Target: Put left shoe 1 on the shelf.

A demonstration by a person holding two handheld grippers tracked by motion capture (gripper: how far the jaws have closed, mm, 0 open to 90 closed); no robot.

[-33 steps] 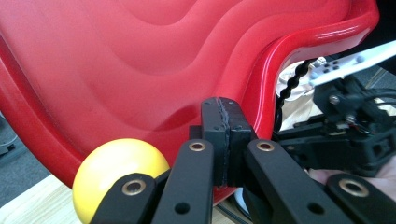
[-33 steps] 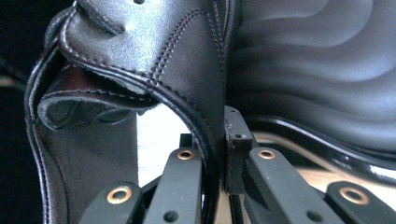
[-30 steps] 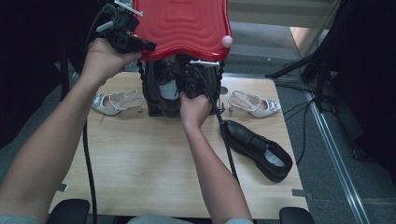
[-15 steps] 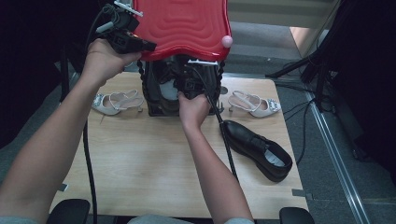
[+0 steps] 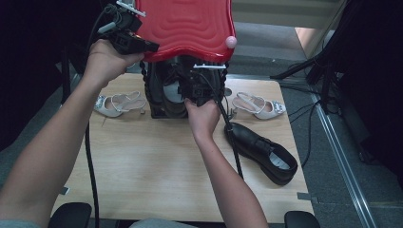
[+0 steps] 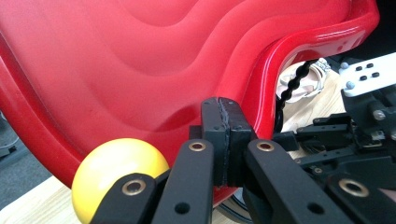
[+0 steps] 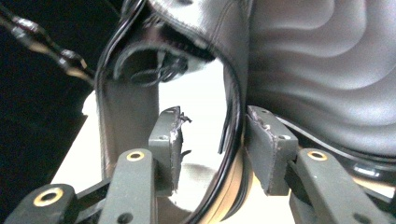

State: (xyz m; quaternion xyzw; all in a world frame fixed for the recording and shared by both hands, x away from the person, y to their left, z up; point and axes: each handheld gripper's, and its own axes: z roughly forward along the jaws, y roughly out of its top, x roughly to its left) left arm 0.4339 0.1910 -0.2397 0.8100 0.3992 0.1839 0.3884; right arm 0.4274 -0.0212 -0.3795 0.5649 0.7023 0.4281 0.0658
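Note:
My left gripper (image 5: 142, 45) (image 6: 227, 135) is shut on the edge of a red wavy lid (image 5: 185, 26) (image 6: 140, 60) and holds it tilted up over a black box (image 5: 157, 102). A yellow ball knob (image 6: 116, 172) sits on the lid beside the jaws. My right gripper (image 5: 192, 88) (image 7: 212, 135) reaches into the box, open. The rim of a black leather shoe (image 7: 233, 116) passes between its pads, close to the right one. The shoe inside the box (image 5: 171, 90) is partly hidden by the lid and hand.
A second black shoe (image 5: 263, 152) lies on the wooden table (image 5: 142, 166) at the right. One silver sandal (image 5: 119, 103) lies left of the box, another (image 5: 259, 105) right of it. A pink ball (image 5: 231, 42) marks the lid's corner. Cables trail over the table.

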